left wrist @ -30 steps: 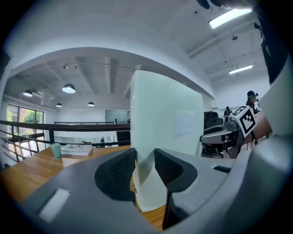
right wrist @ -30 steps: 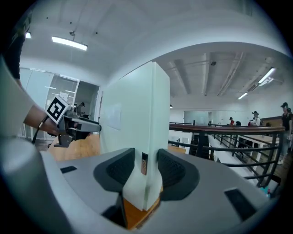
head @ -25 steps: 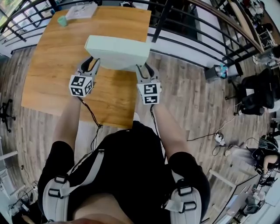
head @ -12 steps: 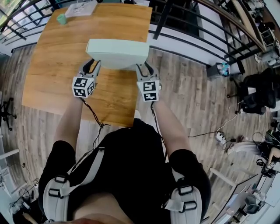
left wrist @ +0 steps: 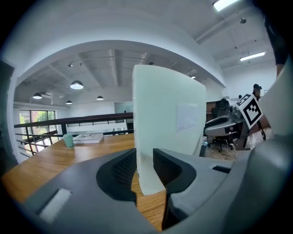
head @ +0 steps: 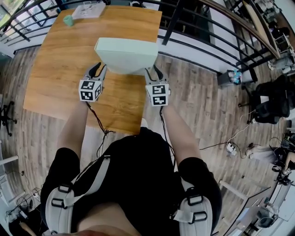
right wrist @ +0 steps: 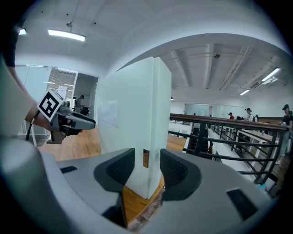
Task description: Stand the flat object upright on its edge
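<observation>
Around the worktop [head: 60, 69] first. At its far left corner, a small green cup [head: 68, 20]. Along its far edge, just beside the cup, a flat booklet [head: 87, 10]. Both well apart from the flat box [head: 125, 55]. Past the worktop's far side and right side, a dark railing [head: 193, 46]. Nearest to the box's right end, that railing. Well to the right of the worktop, a black office chair [head: 269, 99] and loose cables [head: 230, 147] on the wooden floor.

On the worktop's right half, near its right edge, the flat box. Pale green, thin and tall. Stands upright on a long edge. Long side lying left to right across the worktop, from one pair of tongs to the other. Broad faces turned toward the person and toward the worktop's far edge. Thin top edge up. Bottom edge right down at the wood; touching or just above, cannot tell. Right lower corner close to the worktop's right edge, with floor showing below it. A small brown label [right wrist: 145, 159] on the narrow right end.

Left tongs [head: 96, 71]: just been closing, now pinching the box's left end, one pad on each broad face. Right tongs [head: 151, 73]: pinching the box's right end the same way.
</observation>
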A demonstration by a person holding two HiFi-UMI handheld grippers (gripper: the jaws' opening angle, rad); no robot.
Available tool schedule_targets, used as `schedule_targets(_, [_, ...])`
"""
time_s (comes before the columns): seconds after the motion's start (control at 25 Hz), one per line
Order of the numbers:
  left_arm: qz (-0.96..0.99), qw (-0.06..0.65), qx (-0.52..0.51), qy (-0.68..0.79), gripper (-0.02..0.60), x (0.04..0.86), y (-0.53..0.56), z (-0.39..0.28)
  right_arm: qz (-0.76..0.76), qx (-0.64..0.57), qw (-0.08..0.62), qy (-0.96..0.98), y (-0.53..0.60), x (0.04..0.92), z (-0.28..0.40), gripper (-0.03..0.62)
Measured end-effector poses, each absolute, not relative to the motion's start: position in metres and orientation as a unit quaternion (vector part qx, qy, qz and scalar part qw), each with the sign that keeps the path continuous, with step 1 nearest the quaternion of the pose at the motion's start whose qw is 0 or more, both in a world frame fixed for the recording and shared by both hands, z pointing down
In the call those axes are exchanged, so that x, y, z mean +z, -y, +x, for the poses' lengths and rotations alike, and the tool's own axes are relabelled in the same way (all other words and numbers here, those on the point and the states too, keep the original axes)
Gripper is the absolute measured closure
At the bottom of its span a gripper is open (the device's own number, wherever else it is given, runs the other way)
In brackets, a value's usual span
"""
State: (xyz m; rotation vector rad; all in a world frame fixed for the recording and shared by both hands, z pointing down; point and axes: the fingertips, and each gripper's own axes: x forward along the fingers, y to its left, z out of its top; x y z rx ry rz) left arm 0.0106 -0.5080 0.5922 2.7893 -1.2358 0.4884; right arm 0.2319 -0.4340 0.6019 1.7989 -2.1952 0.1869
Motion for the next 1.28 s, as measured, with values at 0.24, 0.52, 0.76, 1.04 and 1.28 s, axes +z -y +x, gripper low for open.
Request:
schedule_targets(0.24, [0.898,0.021,0.148,0.413,0.465,0.580,0.502,0.000,0.633,0.059,0.126,0.761,0.424,0.586,0.232,0.436])
schedule_targets(0.52, [0.893,0.015,0.107,0.437,0.551,0.551,0.486,-0.009,0.652,0.043,0.064,0.754,0.411,0.547,0.230,0.456])
schedule_targets(0.76, [0.890,-0.009,0.074,0.449,0.578,0.507,0.456,-0.020,0.665,0.012,0.006,0.746,0.384,0.493,0.216,0.589])
schedule_targets(1.04, [0.889,-0.004,0.057,0.455,0.578,0.468,0.397,-0.039,0.658,-0.007,-0.023,0.753,0.343,0.444,0.182,0.591])
schedule_targets(1.28, [0.887,0.004,0.062,0.457,0.578,0.475,0.356,-0.060,0.674,-0.018,-0.006,0.738,0.303,0.446,0.162,0.592])
